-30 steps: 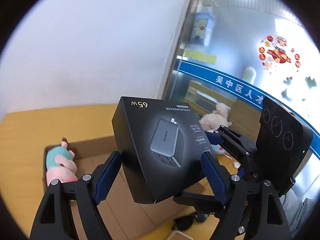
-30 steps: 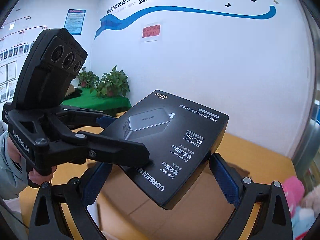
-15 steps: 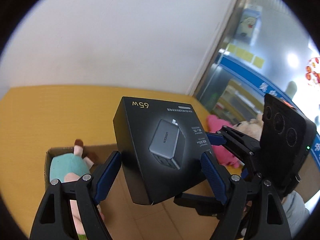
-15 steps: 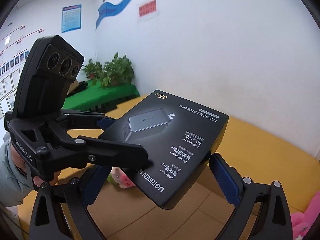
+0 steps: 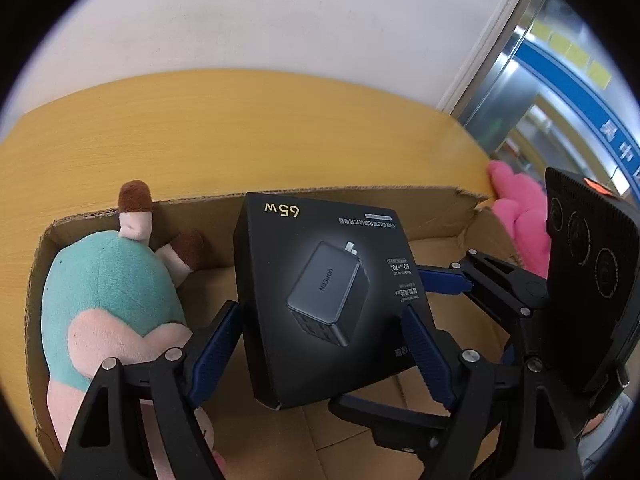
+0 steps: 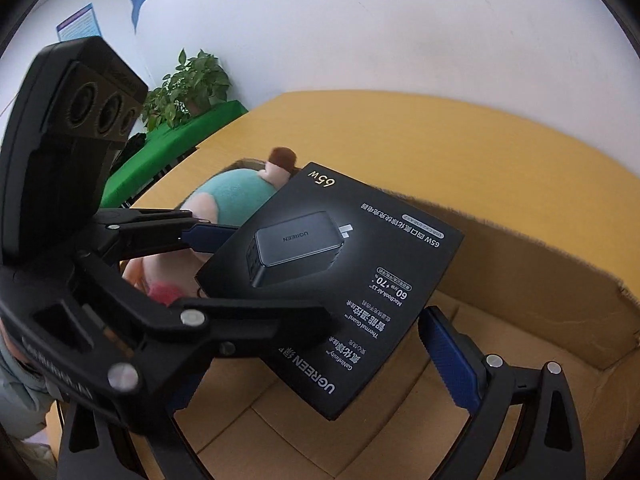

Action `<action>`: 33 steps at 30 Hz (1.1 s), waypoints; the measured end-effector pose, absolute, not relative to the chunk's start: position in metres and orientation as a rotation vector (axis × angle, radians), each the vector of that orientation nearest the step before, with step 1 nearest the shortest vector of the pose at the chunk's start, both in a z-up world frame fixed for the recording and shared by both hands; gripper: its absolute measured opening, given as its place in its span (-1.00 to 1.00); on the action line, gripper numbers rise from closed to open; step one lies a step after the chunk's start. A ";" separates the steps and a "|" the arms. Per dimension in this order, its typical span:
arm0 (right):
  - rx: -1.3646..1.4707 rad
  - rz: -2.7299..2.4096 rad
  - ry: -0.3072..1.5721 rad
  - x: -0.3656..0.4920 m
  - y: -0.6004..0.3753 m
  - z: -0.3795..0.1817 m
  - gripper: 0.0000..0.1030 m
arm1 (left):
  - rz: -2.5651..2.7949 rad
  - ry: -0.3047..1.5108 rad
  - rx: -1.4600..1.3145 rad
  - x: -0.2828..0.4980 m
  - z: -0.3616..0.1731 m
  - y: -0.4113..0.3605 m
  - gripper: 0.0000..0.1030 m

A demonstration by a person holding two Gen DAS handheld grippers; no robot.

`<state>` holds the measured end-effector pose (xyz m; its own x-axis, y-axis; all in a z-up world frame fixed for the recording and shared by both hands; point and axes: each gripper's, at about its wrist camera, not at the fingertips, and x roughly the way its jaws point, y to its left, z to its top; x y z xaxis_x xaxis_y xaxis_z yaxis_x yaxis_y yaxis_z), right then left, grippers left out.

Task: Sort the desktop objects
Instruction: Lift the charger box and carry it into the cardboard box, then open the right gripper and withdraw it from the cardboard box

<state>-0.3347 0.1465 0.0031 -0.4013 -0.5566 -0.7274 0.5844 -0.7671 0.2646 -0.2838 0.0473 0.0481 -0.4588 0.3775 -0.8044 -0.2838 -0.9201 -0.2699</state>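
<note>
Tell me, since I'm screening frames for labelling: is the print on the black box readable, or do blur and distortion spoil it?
Left wrist view: charger box sharp, print legible; table edge bows. Right wrist view: print crisp, corners vignetted.

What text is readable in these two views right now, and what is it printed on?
"65W": gold, far end of the black box.
"UGREEN": on the charger pictured on the box lid, and in large letters along the box edge.
"MacBook Air 13", "60", "70": lid, small print.
"GaNInfinity", "Thermal Guard": lid, small print.
Chinese lines on the lid: too small to read.
Blue poster on the wall: unreadable.
Blue window band: white characters, cut off.
</note>
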 end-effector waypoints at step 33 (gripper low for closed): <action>1.045 -2.480 -0.018 -0.143 0.217 0.072 0.99 | 2.333 -0.089 -1.417 -0.220 0.045 0.046 0.55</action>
<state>-0.1433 0.2166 0.0721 -0.6139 -0.4056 -0.6772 0.3957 -0.9005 0.1806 -0.2201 0.0456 0.0447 -0.4008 0.3734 -0.8366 -0.3089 -0.9148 -0.2603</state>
